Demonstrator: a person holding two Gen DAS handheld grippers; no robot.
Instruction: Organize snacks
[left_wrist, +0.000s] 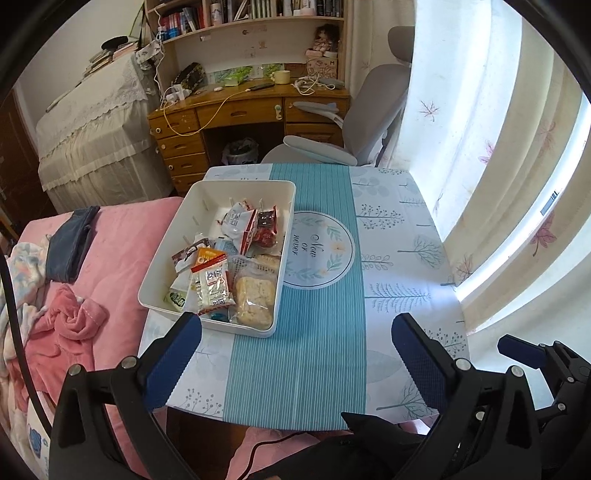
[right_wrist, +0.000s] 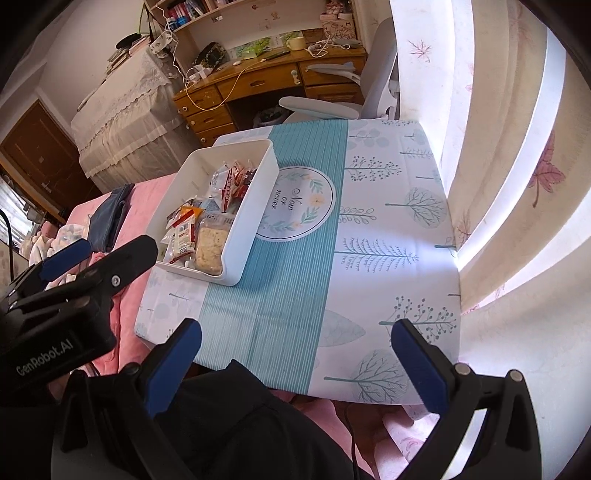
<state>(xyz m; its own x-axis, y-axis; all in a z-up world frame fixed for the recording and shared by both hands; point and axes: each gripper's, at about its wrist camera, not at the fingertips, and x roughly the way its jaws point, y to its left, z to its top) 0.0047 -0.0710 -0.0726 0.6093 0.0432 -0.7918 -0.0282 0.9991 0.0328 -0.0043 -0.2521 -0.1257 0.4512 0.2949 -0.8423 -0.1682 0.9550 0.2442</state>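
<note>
- The left gripper (left_wrist: 295, 354) was spread wide, its blue-padded fingers (left_wrist: 173, 354) holding nothing and hovering above the near edge of the table (left_wrist: 399, 266).
- The right gripper (right_wrist: 295, 362) was likewise spread wide with nothing held, hovering over the near edge at the table's right half.
- The white bin (left_wrist: 162, 254) lay at about 11 o'clock from the left gripper, just beyond its left finger; in the right wrist view the same bin (right_wrist: 255, 206) lay at about 11 o'clock but well apart.
- Judgement: the left gripper was the nearer tool, so any reach into the bin favoured that side.
- The bin's long axis ran from near to far along the table's left edge, roughly in line with the left gripper's forward direction.
- The bin rested on the table, its right wall on the striped teal runner (left_wrist: 314, 362).
- Bin contents, near end: a clear-wrapped pale pastry (left_wrist: 255, 299) at the near right corner, touching an orange-and-white packet (left_wrist: 211, 280) at its 9 o'clock.
- Bin contents, middle to far: a white-and-red packet (left_wrist: 238, 223) beside a dark red packet (left_wrist: 266, 225); other wrappers lay partly hidden beneath.
- The far left part of the bin floor was bare.
- No snack was visible on the tablecloth outside the bin.
- Judgement: the collecting appeared largely complete; whether sorting within the bin remained could not be told.
</note>
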